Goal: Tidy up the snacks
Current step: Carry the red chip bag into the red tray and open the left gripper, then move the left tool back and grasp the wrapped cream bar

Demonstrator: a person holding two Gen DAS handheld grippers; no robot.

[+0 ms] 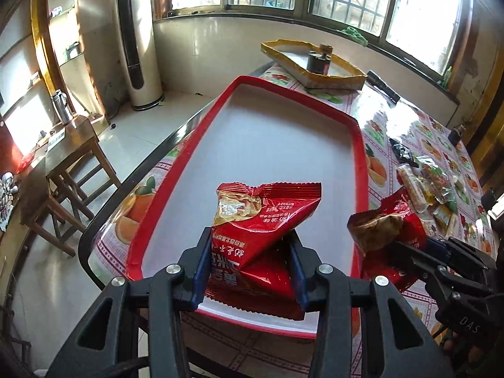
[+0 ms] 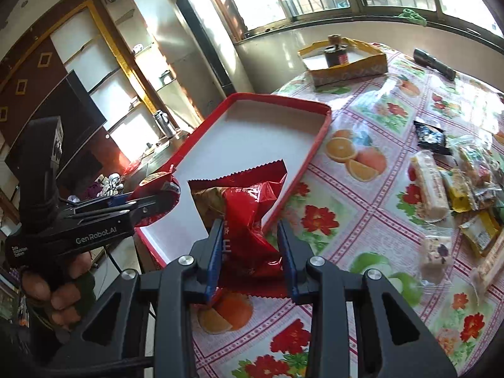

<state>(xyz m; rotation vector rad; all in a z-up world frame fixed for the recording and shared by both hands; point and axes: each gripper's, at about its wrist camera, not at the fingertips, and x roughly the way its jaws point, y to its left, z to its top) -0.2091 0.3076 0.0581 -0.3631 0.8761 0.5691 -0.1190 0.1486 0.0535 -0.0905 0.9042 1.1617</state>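
Note:
My left gripper [image 1: 250,245] is shut on a red snack packet [image 1: 267,217] and holds it over the near end of the red-rimmed white tray [image 1: 356,132]. My right gripper [image 2: 250,239] is shut on a second red snack packet [image 2: 249,204], just above the tablecloth at the tray's right rim [image 2: 321,129]. In the left wrist view the right gripper [image 1: 393,245] and its packet [image 1: 384,220] show beside the tray's right edge. In the right wrist view the left gripper [image 2: 157,201] shows at left with its packet [image 2: 163,186]. The tray's white floor is bare.
A pile of mixed wrapped snacks [image 2: 456,189] lies on the fruit-patterned tablecloth [image 2: 378,116] right of the tray. A yellow-edged box [image 2: 346,66] holding a dark jar [image 2: 335,53] stands at the far end. A black flashlight [image 2: 434,63] lies beyond. A wooden stool [image 1: 72,157] stands left of the table.

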